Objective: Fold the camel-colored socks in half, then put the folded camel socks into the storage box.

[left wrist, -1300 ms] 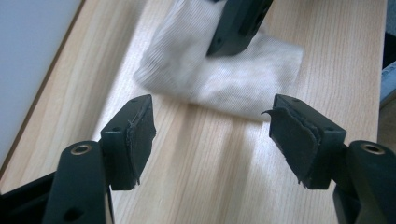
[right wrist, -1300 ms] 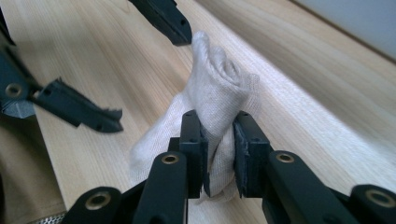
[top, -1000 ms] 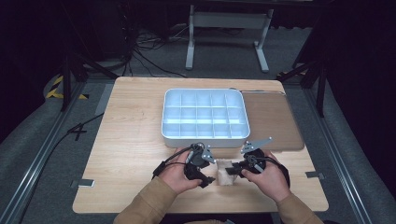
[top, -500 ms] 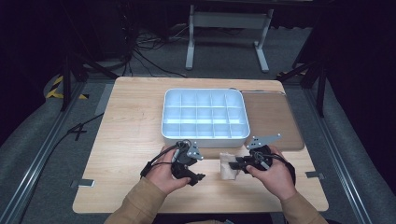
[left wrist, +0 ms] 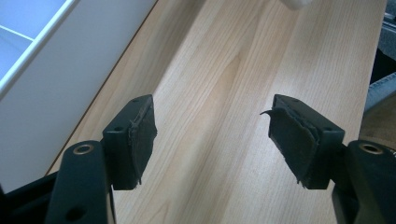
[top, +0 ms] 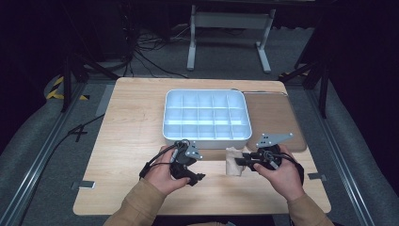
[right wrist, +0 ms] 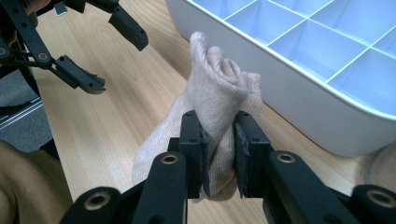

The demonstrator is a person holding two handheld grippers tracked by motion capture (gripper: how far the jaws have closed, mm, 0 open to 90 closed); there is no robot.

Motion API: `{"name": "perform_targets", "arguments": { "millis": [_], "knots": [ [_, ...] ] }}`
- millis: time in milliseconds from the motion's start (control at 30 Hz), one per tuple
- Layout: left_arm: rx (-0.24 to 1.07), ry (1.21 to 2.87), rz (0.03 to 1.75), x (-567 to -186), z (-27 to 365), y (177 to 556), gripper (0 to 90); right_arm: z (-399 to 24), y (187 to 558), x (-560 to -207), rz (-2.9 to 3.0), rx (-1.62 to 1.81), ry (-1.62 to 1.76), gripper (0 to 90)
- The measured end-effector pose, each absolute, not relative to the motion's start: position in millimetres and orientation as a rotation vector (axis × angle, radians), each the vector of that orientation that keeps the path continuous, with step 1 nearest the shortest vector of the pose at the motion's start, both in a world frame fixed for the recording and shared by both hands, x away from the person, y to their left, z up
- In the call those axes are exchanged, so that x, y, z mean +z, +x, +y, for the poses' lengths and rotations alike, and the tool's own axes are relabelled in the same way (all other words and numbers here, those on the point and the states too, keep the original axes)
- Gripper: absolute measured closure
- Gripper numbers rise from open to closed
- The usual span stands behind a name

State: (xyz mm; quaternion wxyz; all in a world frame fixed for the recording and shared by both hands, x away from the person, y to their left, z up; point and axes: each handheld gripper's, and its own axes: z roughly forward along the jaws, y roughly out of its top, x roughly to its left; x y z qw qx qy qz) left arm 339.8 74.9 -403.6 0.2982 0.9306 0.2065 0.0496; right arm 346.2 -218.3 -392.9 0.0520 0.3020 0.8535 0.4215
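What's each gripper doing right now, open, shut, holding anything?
Left gripper: open, nothing between its jaws, over bare table.
Right gripper: shut on the beige sock, beside the tray.

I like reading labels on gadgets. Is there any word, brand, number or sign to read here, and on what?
None can be read. The tray, the sock, the table, the left gripper and the right gripper carry no lettering that shows. The yellow and black stripes on the floor are a pattern, not text.
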Motion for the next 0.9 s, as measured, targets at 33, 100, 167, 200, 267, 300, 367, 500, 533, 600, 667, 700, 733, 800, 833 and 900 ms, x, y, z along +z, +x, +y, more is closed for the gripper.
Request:
{"name": "perform_targets", "arguments": {
  "millis": [33,100,167,200,267,300,367,500,533,600,667,700,733,800,833,900],
  "knots": [
    [0.130,2.473,0.549,-403.5,74.9,340.0,32.5,-219.4,346.3,-392.3,2.592,1.284,0.921,75.8],
    [0.130,2.472,0.548,-403.4,74.8,340.3,32.5,-221.8,346.6,-391.6,2.572,1.282,0.917,75.7],
    [0.129,2.469,0.546,-403.3,74.9,340.4,32.4,-223.7,347.3,-391.2,2.557,1.279,0.916,75.7],
    [0.130,2.470,0.546,-403.3,75.1,340.6,32.4,-224.7,347.6,-390.7,2.544,1.281,0.913,75.6],
    [0.133,2.468,0.547,-403.5,75.6,341.3,32.3,-225.9,348.4,-390.2,2.522,1.281,0.904,75.6],
    [0.133,2.468,0.547,-403.5,75.6,341.3,32.2,-225.9,348.4,-390.2,2.522,1.281,0.904,75.6],
    [0.132,2.458,0.556,-403.6,76.4,342.5,32.2,-228.5,349.1,-388.6,2.480,1.284,0.891,75.5],
    [0.127,2.456,0.558,-403.5,78.4,343.5,32.3,-232.6,351.2,-385.9,2.453,1.303,0.903,75.5],
    [0.124,2.450,0.565,-403.0,80.4,343.6,32.3,-233.9,351.6,-385.1,2.448,1.309,0.905,75.4],
    [0.126,2.446,0.570,-402.6,81.8,343.9,32.2,-236.7,353.4,-383.1,2.441,1.322,0.913,75.3],
    [0.148,2.444,0.597,-401.2,89.4,345.5,32.2,-239.7,356.2,-380.9,2.435,1.323,0.921,75.3],
    [0.152,2.436,0.600,-400.5,91.7,346.0,32.2,-240.7,357.6,-379.8,2.439,1.315,0.925,75.2],
    [0.152,2.436,0.600,-400.5,91.7,346.0,32.2,-240.7,357.6,-379.8,2.439,1.315,0.925,75.2],
    [0.159,2.427,0.616,-397.8,97.3,346.1,32.1,-243.5,364.3,-376.2,2.444,1.304,0.922,75.1],
    [0.163,2.424,0.619,-396.8,99.5,346.1,32.1,-243.5,364.3,-376.2,2.444,1.304,0.922,75.1],
    [0.162,2.417,0.629,-395.8,104.6,345.8,32.0,-244.8,370.8,-371.8,2.445,1.300,0.924,75.0]
  ]
}}
